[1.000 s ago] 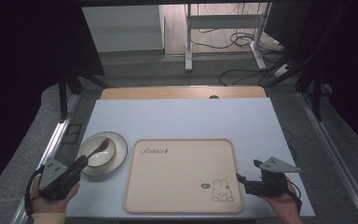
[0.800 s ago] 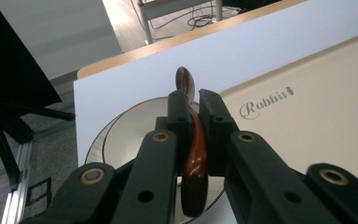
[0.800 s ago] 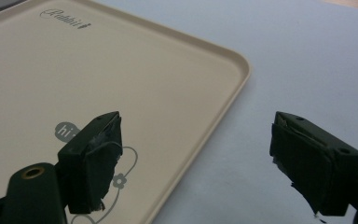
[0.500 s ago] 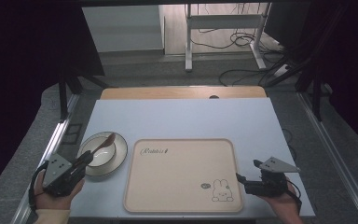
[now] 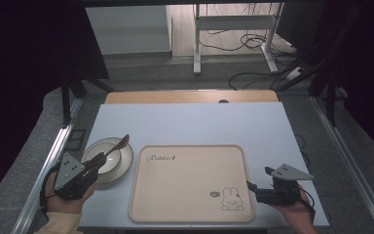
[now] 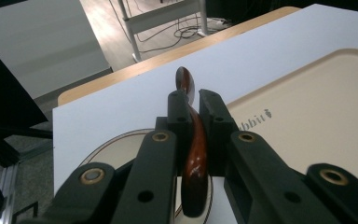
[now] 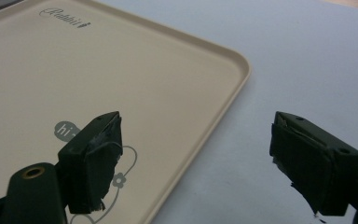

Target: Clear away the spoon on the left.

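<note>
Left gripper (image 6: 192, 105): jaws clenched on a dark brown wooden spoon (image 6: 193, 154), pads pressing its handle from both sides, bowl end poking out past the tips. From the high view the spoon (image 5: 115, 147) slants over a pale plate (image 5: 121, 165) at the near left of the white table (image 5: 190, 124), handle in the left gripper (image 5: 93, 163), far end above the plate's far rim (whether it touches the plate, cannot tell). Right gripper (image 7: 196, 156): jaws released, wide apart, nothing between them, one tip over the beige tray (image 7: 121, 70), the other over bare table. High view puts the right gripper (image 5: 251, 186) at the tray's (image 5: 190, 170) near right edge, beside its printed rabbit (image 5: 232, 200).
</note>
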Available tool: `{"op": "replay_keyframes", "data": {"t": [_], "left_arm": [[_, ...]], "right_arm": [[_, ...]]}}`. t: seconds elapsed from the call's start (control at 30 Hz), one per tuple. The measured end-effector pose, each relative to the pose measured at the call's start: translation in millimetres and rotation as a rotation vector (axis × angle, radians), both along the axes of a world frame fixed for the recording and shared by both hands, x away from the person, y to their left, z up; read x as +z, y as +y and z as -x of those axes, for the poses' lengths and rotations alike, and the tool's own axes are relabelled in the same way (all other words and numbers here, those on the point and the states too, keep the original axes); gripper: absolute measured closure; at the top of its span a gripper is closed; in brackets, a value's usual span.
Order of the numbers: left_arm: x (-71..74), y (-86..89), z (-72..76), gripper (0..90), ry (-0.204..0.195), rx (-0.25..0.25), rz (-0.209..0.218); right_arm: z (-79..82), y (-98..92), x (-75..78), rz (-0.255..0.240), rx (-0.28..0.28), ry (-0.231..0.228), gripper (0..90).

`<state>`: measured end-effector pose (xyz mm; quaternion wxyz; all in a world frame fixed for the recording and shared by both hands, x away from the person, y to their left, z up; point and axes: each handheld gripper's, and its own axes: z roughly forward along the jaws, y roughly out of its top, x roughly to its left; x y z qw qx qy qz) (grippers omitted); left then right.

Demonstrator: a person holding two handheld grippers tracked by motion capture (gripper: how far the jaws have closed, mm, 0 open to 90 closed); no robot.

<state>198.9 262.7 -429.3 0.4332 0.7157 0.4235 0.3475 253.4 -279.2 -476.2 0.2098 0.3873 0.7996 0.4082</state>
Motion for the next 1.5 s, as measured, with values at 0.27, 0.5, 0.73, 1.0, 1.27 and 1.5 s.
{"op": "replay_keyframes", "data": {"t": [0.27, 0.5, 0.73, 1.0, 1.27, 1.5], "left_arm": [[1.9, -6.4, -6.1, 84.6, 0.000, -0.012, -0.001], [3.3, -9.9, -9.1, 84.6, -0.002, -0.019, -0.002], [3.6, -17.2, -14.3, 84.6, 0.002, -0.033, -0.002], [2.7, -30.6, -22.0, 84.6, 0.009, -0.062, -0.007], [2.0, -42.3, -29.5, 84.6, 0.018, -0.086, -0.013], [-1.7, -48.7, -31.7, 84.6, 0.028, -0.099, -0.028]], "right_arm": [[-0.1, 0.0, -0.1, 0.002, -0.001, 0.001, 17.4], [0.0, -0.1, 0.1, 0.000, -0.002, -0.001, 17.4], [0.0, -0.1, 0.0, -0.001, -0.002, -0.001, 17.4], [0.0, 0.0, -0.3, -0.002, -0.002, 0.001, 17.4], [-0.1, 0.0, -0.4, -0.003, -0.001, 0.002, 17.4], [0.1, -0.5, -0.4, -0.002, -0.002, 0.002, 17.4]]}}
